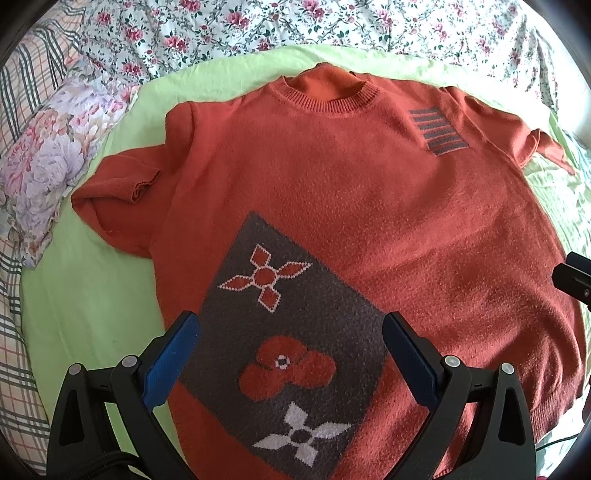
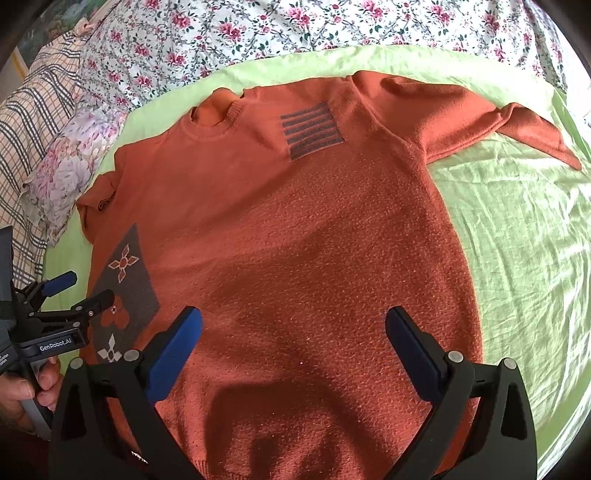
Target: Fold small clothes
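left tool: mine, blue pads spread wide, nothing in it, hovering over the grey flower patch near the hem
right tool: same deal, gaping and empty, above the plain lower body
sweater: orange knit, face up and spread flat on the green sheet, collar at the far end
sleeves: left sleeve and right sleeve both out to the sides, unfolded
bed: floral cover beyond
progress: laid out, I'd say; no fold made yet, so all folding's left
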Demonstrator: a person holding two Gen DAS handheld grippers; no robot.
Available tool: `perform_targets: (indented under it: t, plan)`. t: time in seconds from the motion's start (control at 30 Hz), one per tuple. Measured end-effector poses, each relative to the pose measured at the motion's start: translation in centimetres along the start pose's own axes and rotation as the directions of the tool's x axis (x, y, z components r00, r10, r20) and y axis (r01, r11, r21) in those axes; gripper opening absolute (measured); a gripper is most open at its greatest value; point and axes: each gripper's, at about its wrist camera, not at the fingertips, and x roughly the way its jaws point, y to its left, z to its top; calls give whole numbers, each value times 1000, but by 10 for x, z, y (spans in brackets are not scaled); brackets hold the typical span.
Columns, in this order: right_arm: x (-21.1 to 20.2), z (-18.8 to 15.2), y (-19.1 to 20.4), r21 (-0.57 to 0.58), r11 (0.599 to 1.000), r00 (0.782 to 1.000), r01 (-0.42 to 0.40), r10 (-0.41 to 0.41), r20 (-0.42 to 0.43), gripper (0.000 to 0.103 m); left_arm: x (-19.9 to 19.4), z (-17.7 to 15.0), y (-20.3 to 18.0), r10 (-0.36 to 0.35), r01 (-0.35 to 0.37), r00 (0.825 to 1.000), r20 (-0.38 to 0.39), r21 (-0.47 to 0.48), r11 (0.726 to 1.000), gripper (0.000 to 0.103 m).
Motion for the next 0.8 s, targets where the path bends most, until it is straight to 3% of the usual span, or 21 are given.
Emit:
perform_targets:
  t: [0.2,0.47,0.7,0.8]
  plan:
    - [0,4,-12,74,993,995,-87,82,65,100,3,6,0,-7,7,1000,3,-28,1000,100]
    - [-4,21,-42,91,995,997,-32,25,79,100,10,12,-4,0,0,1000,6,-44,999,100]
    - [-5,30,-87,198,980,998,-15,2,69,99,21,22,-6,-13,14,1000,4,-83,996,100]
    - [-11,40,-124,272,962,997,-11,-12,83,100,25,26,-12,-11,10,1000,-4,-78,997,100]
